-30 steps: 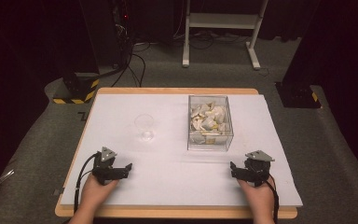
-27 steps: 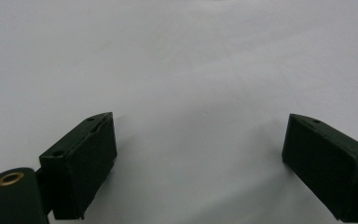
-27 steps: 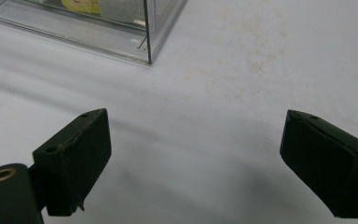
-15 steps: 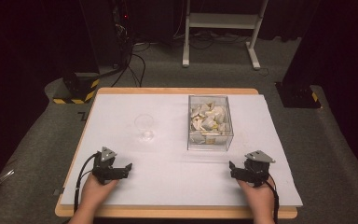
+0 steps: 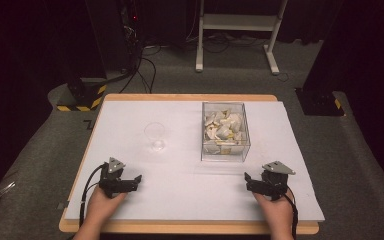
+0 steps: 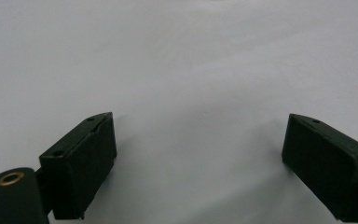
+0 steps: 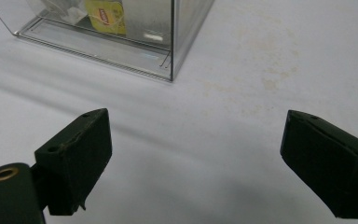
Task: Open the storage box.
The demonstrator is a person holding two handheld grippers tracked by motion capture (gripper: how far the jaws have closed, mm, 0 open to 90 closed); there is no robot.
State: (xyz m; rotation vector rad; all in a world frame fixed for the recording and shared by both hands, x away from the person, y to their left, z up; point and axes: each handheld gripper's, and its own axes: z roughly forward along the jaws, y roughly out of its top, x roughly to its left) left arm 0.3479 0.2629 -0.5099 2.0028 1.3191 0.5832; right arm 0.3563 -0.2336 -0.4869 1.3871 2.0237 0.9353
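Observation:
A clear plastic box holding several tea bags stands right of the table's middle. An empty clear glass stands upright to its left. My left gripper rests low at the front left of the white table top, open, with bare table between its jaws. At the front right my right gripper is open too. In the right gripper view the box's near corner lies just beyond my right gripper, and a yellow tea bag shows through the wall.
The table's wooden edge runs along the front under the hands. Beyond the table are dark floor, cables and a white metal stand. A black base with yellow stripes sits at the far left.

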